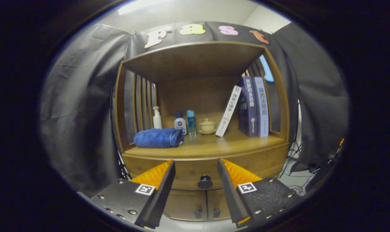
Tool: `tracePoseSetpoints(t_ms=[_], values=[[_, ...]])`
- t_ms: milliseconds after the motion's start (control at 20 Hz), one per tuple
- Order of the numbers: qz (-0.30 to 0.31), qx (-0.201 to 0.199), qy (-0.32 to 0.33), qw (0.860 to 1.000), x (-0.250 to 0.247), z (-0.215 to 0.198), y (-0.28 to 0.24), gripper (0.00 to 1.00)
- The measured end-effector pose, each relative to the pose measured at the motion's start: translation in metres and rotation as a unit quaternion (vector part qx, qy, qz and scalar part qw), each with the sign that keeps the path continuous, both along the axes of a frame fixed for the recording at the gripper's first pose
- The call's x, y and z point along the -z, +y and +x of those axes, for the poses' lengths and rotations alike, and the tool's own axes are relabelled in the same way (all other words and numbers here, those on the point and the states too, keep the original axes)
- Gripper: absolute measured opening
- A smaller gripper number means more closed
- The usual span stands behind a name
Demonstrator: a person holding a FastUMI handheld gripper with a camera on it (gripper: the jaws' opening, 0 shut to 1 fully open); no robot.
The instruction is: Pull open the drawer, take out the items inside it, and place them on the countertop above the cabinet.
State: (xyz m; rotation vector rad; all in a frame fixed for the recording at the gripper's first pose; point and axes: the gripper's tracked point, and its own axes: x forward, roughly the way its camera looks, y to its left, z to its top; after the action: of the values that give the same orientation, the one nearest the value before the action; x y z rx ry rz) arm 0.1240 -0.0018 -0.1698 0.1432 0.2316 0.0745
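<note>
Gripper: gripper (196, 167) held wide, nothing between its ridged pads, lined up w/ the knob ahead.
Knob: small dark round knob (205, 182) sits between the fingertips but beyond them, apparently not yet touched.
Drawer: drawer (188, 170), banded wood front, looks fully shut; contents hidden.
Progress: start of job, by the look of it; pull, unload & placing all left.
Lower doors: two cabinet doors (198, 204) w/ small dark pulls, under the drawer.
Worktop: smooth wood worktop (220, 145) above the drawer; soft rolled blue towel (158, 138) left.
Rear: pump bottle (157, 118), two small bottles (186, 123), lidded ceramic cup (207, 126); books (253, 108) at right, one leaning.
</note>
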Motion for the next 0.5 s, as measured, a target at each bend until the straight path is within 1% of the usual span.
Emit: tracePoseSetpoints(t_ms=[200,300,350,450,500], values=[[0.011,0.015,0.051,0.999,0.055,0.032,-0.008,0.79],[0.015,0.015,0.077,0.997,0.077,0.046,-0.007,0.79],[0.012,0.022,0.09,0.996,0.087,0.053,-0.011,0.8],[0.009,0.027,0.112,0.993,0.101,0.059,-0.015,0.66],[0.012,0.029,0.113,0.993,0.103,0.064,-0.013,0.65]])
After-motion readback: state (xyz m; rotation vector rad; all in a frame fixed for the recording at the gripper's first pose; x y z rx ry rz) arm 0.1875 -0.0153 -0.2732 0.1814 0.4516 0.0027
